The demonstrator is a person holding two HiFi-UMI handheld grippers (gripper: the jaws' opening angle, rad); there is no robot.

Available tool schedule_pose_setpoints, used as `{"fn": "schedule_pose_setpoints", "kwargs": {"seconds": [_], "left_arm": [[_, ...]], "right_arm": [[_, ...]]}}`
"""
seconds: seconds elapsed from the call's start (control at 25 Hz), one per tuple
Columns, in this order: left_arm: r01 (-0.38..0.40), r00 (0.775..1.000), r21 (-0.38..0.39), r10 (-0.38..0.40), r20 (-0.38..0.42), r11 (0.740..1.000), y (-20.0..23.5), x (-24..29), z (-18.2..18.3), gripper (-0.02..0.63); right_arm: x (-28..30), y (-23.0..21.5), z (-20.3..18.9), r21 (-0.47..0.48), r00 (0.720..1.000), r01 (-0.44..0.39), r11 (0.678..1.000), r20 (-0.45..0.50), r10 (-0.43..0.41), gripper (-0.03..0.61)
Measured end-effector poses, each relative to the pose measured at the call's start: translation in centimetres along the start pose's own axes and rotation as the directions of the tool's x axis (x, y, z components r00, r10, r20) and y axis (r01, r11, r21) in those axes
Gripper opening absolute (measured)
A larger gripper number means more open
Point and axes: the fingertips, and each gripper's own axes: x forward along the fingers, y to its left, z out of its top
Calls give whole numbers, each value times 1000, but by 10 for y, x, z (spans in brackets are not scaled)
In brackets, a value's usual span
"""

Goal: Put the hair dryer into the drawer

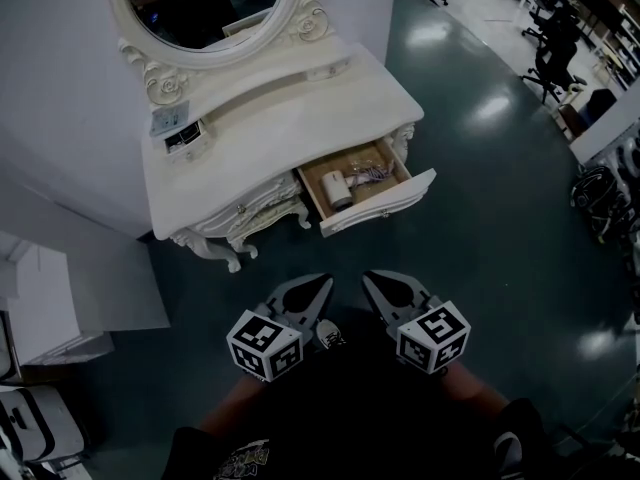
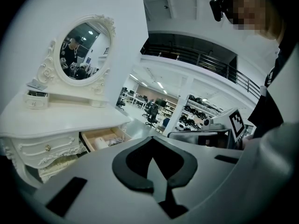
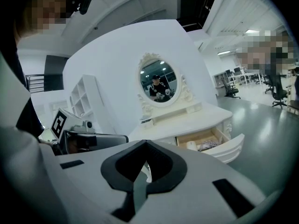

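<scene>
Short of open drawer (image 1: pixel 380 209): left gripper (image 1: pixel 322 284), right gripper (image 1: pixel 372 281) closed, empty.

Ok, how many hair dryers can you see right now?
1: a white hair dryer lies inside the open drawer at the right end of the dressing table, with its cord bundled beside it. The closed drawers could hide others.
</scene>
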Motion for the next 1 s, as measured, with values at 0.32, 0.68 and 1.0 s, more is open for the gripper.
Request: {"fn": "schedule_pose_setpoints", "kwargs": {"seconds": [0.32, 0.68, 1.0], "left_arm": [[7, 1000, 3, -7, 0, 1000, -3, -5, -2, 3], [1, 1000, 21, -1, -4, 1000, -5, -10, -4, 3], [-6, 1000, 29, 6, -2, 1000, -4, -14, -3, 3]], "right_arm": [[0, 9, -2, -12, 1000, -11, 1000, -6, 11, 29], [-1, 12, -5, -3, 1000, -19, 1000, 0, 19, 29], [3, 17, -4, -8, 999, -32, 999, -2, 32, 29]]}}
